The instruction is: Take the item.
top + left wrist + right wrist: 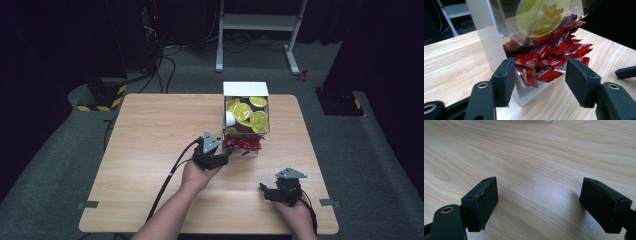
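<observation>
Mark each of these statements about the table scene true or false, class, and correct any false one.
1. The left gripper has its jaws open in front of the red packets. True.
2. The right gripper is shut on a red packet. False: its jaws are open over bare table, holding nothing.
3. The yellow-lidded cups sit in the upper part of the clear dispenser, above the red packets. True.
4. The dispenser stands at the table's left edge. False: in the high view it stands right of centre, towards the far side.
5. Both grippers are held by a person's hands. True.
</observation>
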Available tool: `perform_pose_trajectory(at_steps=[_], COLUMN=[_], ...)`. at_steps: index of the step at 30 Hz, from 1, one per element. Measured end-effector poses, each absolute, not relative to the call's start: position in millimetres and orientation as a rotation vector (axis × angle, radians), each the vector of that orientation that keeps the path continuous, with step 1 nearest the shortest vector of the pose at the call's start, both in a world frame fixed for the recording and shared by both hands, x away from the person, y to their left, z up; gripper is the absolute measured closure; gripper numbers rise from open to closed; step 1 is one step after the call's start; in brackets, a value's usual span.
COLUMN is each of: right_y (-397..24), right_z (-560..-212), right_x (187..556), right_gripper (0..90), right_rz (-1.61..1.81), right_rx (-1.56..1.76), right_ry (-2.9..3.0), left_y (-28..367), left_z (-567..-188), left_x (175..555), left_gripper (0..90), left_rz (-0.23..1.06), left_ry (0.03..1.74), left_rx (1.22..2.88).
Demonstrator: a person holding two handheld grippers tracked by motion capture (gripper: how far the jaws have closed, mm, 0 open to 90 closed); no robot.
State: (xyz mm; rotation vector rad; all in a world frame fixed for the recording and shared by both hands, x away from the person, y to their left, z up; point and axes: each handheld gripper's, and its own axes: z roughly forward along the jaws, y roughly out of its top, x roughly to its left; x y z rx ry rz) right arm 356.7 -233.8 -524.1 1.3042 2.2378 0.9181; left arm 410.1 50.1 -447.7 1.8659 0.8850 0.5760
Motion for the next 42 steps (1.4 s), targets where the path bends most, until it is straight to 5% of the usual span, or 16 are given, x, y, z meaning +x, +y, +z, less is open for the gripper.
perform_pose_trajectory(at_steps=[7, 21, 42], right_y=[-234, -235, -234], right_z=[-524, -524, -524], right_x=[357, 357, 356], right_gripper=[15.1, 15.1, 15.2], right_rz=[0.919, 0.921, 0.922], right_rx=[1.293, 1.29, 1.296], right_ry=[2.242, 2.244, 2.244], left_y=[43, 51, 67], left_z=[-451, -449, -443], left_x=[424, 420, 404], left_gripper=[38.1, 78.8, 84.8], left_rz=[0.546, 0.57, 0.505], left_ry=[0.887, 0.867, 0.853], left_rx=[1.897, 1.852, 1.795])
